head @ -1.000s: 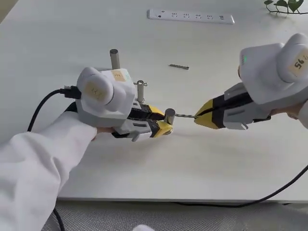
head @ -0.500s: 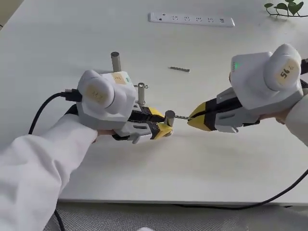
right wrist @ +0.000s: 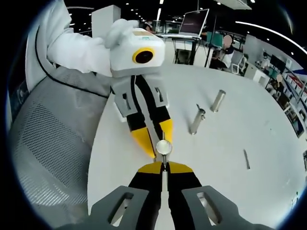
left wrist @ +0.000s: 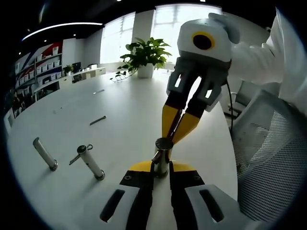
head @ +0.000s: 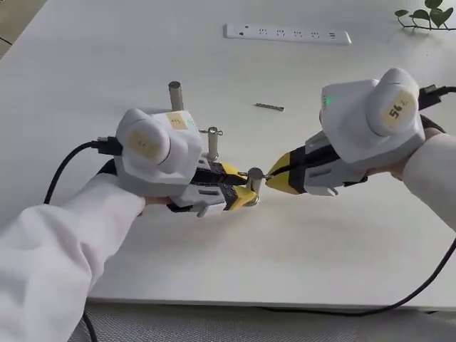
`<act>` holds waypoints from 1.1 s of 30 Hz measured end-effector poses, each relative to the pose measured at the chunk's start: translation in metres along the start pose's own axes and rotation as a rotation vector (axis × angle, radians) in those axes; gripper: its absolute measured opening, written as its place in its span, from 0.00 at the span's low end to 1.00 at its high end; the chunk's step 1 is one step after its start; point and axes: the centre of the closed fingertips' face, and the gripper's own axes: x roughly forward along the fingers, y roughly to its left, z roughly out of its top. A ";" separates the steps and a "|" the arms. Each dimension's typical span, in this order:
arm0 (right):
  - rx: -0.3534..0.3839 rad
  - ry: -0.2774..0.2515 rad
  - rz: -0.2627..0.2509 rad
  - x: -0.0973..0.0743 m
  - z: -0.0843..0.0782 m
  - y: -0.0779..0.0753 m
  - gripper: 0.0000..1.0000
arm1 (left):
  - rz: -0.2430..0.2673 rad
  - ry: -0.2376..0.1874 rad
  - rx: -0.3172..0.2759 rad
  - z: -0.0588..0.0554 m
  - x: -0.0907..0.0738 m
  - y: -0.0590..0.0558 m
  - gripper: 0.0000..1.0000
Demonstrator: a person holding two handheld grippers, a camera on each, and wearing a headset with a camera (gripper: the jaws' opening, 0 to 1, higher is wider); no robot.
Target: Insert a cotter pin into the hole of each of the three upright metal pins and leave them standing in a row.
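Note:
My left gripper (head: 247, 191) is shut on the lower part of an upright metal pin (head: 253, 175), seen close up between the yellow tips (left wrist: 161, 167). From the right, my right gripper (head: 273, 178) is shut on a thin cotter pin (right wrist: 164, 159), its tips almost touching the pin's head (right wrist: 164, 147). Most of the cotter pin is hidden in the pin. Behind stands a second metal pin (head: 212, 141) with a cotter pin through its top. A third, bare metal pin (head: 175, 95) stands farther back.
A loose cotter pin (head: 269, 107) lies on the white table (head: 299, 242) beyond the grippers. A white power strip (head: 287, 33) lies at the far edge, with plant leaves (head: 425, 13) at the far right. Black cables trail off the front edge.
My right gripper has moved left, closing the gap to the held pin, so less of the cotter pin shows. The left gripper and its pin have stayed put.

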 end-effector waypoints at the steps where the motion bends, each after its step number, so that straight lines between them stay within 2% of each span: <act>1: -0.032 0.006 0.000 0.000 0.000 -0.001 0.00 | -0.001 0.000 0.000 0.000 0.000 0.000 0.10; 10: -0.141 0.074 0.042 0.008 -0.003 -0.004 0.00 | -0.006 0.005 -0.009 -0.002 -0.001 0.001 0.09; 14: -0.150 0.083 0.052 0.008 -0.004 -0.004 0.00 | -0.009 0.010 -0.009 -0.004 -0.002 0.001 0.07; 20: -0.127 0.079 0.062 0.010 -0.006 -0.006 0.00 | -0.032 -0.003 -0.010 -0.002 -0.002 -0.004 0.16; 22: -0.108 0.081 0.073 0.011 -0.008 -0.005 0.00 | -0.037 -0.008 -0.014 -0.002 -0.002 -0.005 0.22; 23: -0.110 0.087 0.077 0.012 -0.010 -0.005 0.01 | -0.045 -0.024 -0.024 0.001 -0.003 -0.007 0.25; 26: -0.098 0.075 0.073 0.014 -0.008 -0.002 0.12 | -0.052 -0.060 -0.041 0.005 -0.006 -0.010 0.36; 28: -0.073 0.054 0.073 0.015 -0.006 -0.001 0.15 | -0.064 -0.073 -0.070 0.006 -0.009 -0.013 0.45; 33: -0.033 0.029 0.080 0.018 -0.002 0.001 0.18 | -0.092 -0.081 -0.075 0.004 -0.018 -0.021 0.68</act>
